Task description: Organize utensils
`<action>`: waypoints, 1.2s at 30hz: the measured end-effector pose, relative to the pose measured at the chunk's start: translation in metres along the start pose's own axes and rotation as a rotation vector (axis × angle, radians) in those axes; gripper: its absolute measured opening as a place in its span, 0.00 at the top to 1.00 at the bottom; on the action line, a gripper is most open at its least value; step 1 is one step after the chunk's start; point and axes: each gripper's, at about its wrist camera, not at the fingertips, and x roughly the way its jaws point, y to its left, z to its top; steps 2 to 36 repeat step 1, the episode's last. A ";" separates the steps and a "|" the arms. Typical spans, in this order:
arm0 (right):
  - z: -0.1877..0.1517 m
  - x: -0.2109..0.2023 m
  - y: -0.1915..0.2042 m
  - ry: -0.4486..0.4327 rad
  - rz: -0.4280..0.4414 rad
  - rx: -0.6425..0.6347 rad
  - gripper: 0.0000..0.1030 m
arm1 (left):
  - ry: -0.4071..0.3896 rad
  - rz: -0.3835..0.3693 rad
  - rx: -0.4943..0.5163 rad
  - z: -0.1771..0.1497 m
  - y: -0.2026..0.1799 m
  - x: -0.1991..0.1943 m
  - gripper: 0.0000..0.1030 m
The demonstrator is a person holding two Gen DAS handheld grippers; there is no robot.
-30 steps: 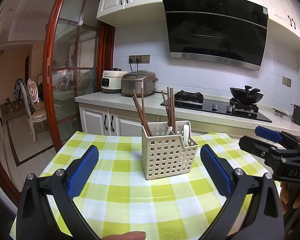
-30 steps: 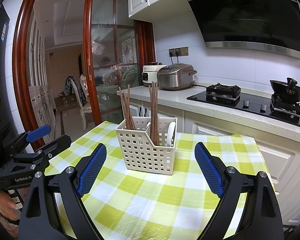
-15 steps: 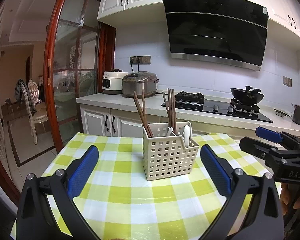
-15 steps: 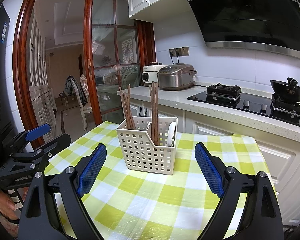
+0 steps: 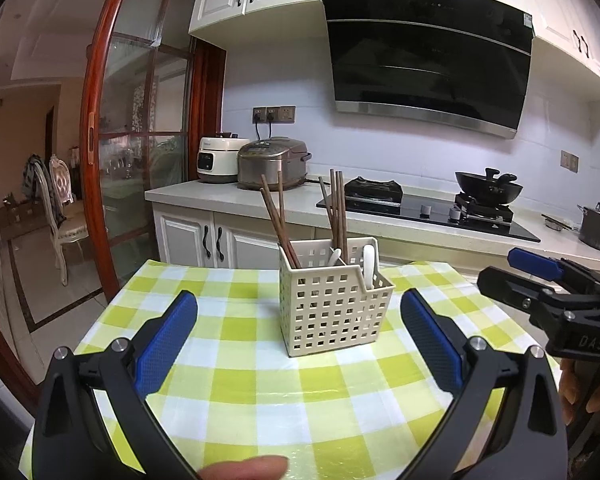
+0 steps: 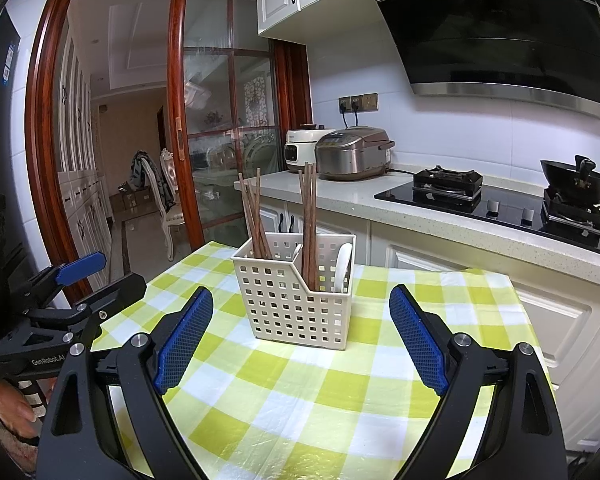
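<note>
Left hand-held gripper [image 5: 300,344] was released, blue pads [image 5: 166,344] spread wide, holding nothing, hovering over the bench [image 5: 260,392] short of the utensil basket [image 5: 334,304]. Right hand-held gripper [image 6: 300,334] was likewise released and empty, also short of the basket, which showed between its fingers.

The cream perforated basket stood upright on the bench's green-and-white checked cloth, apart from both grippers. Inside it, brown chopsticks [image 5: 278,224] leaned in one compartment, a second bunch of chopsticks [image 5: 337,212] stood in another, and white spoons [image 5: 369,260] sat beside that bunch.

Writing: "DAS" read on the body of the right gripper, seen from the left wrist to the right of the basket. "GenRobot.AI" read on the left gripper's body, seen from the right wrist to the left of the basket. A fingertip [image 5: 246,468] showed at the lower edge of the left view.

Behind the basket: rice cooker [image 5: 274,164] and white cooker [image 5: 218,160] on the counter; their panel markings were too small to read.
</note>
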 end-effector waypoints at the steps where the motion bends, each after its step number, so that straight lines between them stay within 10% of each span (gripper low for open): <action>1: 0.000 0.000 0.000 0.000 -0.001 0.001 0.18 | 0.000 -0.001 -0.007 0.000 0.001 0.000 0.04; 36: 0.000 0.000 0.000 0.000 -0.001 0.001 0.18 | 0.000 -0.001 -0.007 0.000 0.001 0.000 0.04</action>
